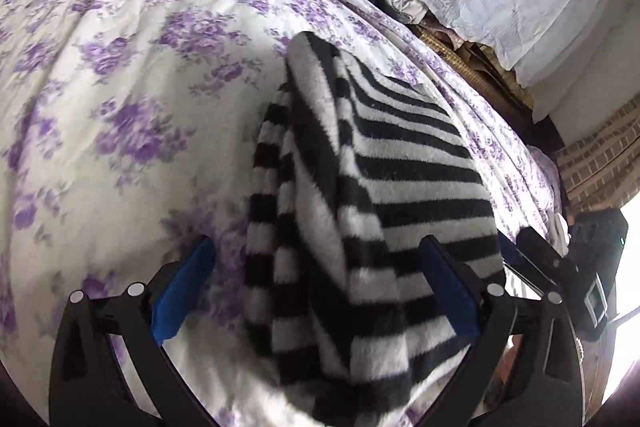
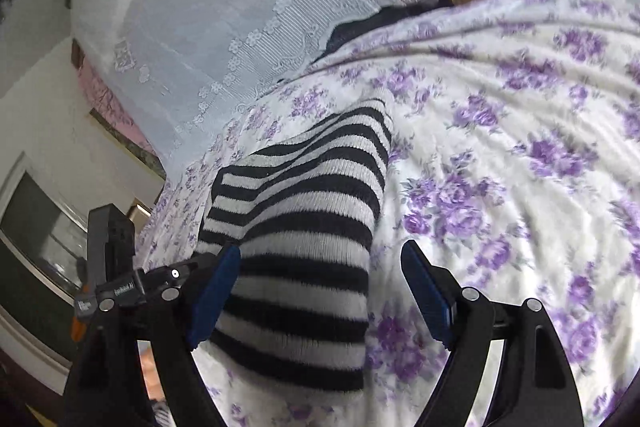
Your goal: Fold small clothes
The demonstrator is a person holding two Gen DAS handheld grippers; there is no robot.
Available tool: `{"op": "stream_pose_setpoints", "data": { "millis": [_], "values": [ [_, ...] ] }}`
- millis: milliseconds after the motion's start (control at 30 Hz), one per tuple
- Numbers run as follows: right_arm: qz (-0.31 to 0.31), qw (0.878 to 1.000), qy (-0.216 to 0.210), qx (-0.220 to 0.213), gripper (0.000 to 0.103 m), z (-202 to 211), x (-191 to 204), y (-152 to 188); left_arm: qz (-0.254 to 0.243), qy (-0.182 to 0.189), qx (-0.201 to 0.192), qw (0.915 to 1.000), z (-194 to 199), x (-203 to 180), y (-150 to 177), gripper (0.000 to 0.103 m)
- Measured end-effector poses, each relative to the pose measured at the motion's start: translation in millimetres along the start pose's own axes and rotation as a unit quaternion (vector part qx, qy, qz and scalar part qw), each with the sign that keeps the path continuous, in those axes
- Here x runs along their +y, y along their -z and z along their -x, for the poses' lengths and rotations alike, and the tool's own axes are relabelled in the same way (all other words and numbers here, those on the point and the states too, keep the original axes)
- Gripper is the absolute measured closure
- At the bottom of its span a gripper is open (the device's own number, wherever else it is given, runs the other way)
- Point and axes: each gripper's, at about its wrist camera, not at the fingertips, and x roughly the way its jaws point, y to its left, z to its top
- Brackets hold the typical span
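Knitwear [image 1: 360, 195], striped, soft and limp, is seen lying on the bed [image 1: 120, 147] between both wide-open, empty tools [image 1: 316, 287] [image 2: 320, 291], and is best pinched at a near hem corner.

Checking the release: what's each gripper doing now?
Left gripper: open, striped garment between its fingers, not pinched.
Right gripper: open, holding nothing.

A black-and-white striped knit garment [image 1: 380, 187] lies on a white bedspread [image 1: 120, 107] printed with purple flowers. Behind it hangs a pale lace-patterned cloth [image 2: 240, 7]. Both the left gripper [image 1: 316, 287] and the right gripper [image 2: 320, 287] are black with blue pads.
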Motion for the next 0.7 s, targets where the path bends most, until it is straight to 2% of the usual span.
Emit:
{"op": "stream_pose_setpoints", "data": {
  "millis": [133, 233, 333, 400, 633, 700],
  "values": [
    [-0.018, 0.999, -0.009, 0.03, 0.02, -26.5, -1.6, -12.4, -0.015, 0.047, 0.001, 0.9988, -3.0, -1.2, 6.4, 0.005],
    [-0.038, 0.998, -0.03, 0.043, 0.018, -45.5, -13.1, -5.6, -0.012, 0.074, 0.001, 0.9971, -2.2, 2.2, 8.6, 0.005],
    [-0.025, 0.998, -0.039, 0.044, 0.017, -47.7, -13.9, -3.8, 0.0, 0.117, 0.004, 0.9932, -2.3, 7.7, 6.6, 0.005],
    [-0.026, 0.998, -0.044, 0.045, 0.017, -48.1, -15.2, -3.5, -0.003, 0.131, 0.008, 0.9914, -2.9, 5.4, 7.2, 0.005],
    [-0.019, 0.998, -0.051, 0.04, 0.016, -47.9, -15.9, -4.3, -0.036, 0.105, 0.025, 0.9935, -9.1, -10.8, 13.1, 0.005],
    [-0.017, 0.998, -0.049, 0.039, 0.016, -44.9, -17.3, -3.2, -0.039, 0.071, 0.029, 0.9963, -17.1, -13.9, 11.1, 0.005]
  ]
}}
